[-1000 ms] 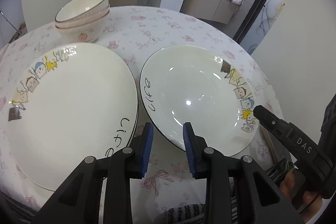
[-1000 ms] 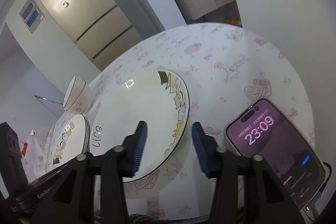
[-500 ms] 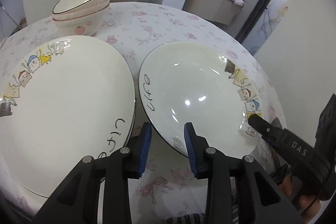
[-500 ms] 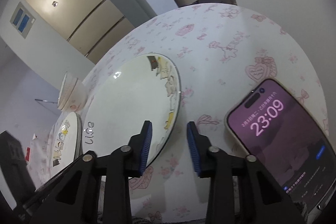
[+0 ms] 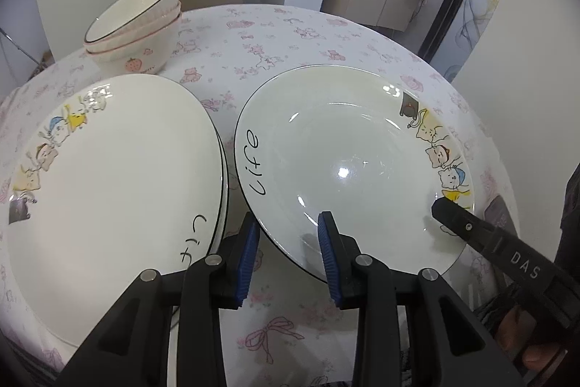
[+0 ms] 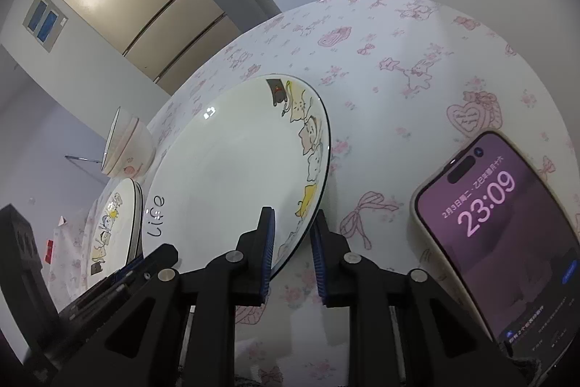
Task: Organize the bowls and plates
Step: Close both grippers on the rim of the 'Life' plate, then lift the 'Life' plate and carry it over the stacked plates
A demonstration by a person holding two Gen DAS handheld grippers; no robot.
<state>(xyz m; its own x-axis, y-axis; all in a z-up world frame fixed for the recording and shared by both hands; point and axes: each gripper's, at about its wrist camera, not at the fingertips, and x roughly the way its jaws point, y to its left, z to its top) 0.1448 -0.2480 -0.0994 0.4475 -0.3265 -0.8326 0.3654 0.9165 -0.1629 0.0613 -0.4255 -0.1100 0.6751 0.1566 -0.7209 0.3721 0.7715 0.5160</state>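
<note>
plate: (image 5: 348, 162) loose one, flat on the bench (image 5: 290, 35), right of the stack (image 5: 108, 187); rims near, not touching
stack: at least two plates by the doubled rim, left side of bench
bowls: (image 5: 134, 28) nested, far left, behind the stack, look sorted already
right tool: (image 6: 291, 242) straddles the plate's near-right rim, jaws closing, rim between the pads. Left pad at or on the top face; right pad has a visible gap. Not clamped yet
left tool: (image 5: 288, 256) narrow gap, rim of the same plate's near-left edge sits between the pads, no squeeze visible. Holds nothing
phone: (image 6: 507, 242) lit, lying just right of the right tool
step: my read, right tool grabs the plate to move it onto the stack
risk 1: shallow bite on a glazed sloped rim. Plate could slip or pivot out on lift
risk 2: one-edge grip means the far edge droops, could drag the cloth or clip the stack rim on the way over
risk 3: left tool is in the travel path between plate and stack. Collision if it doesn't clear or help
risk 4: phone close to the right tool; a swing outward could knock it
risk 5: setting down off-centre or hard could chip rims or leave the stack uneven
</note>
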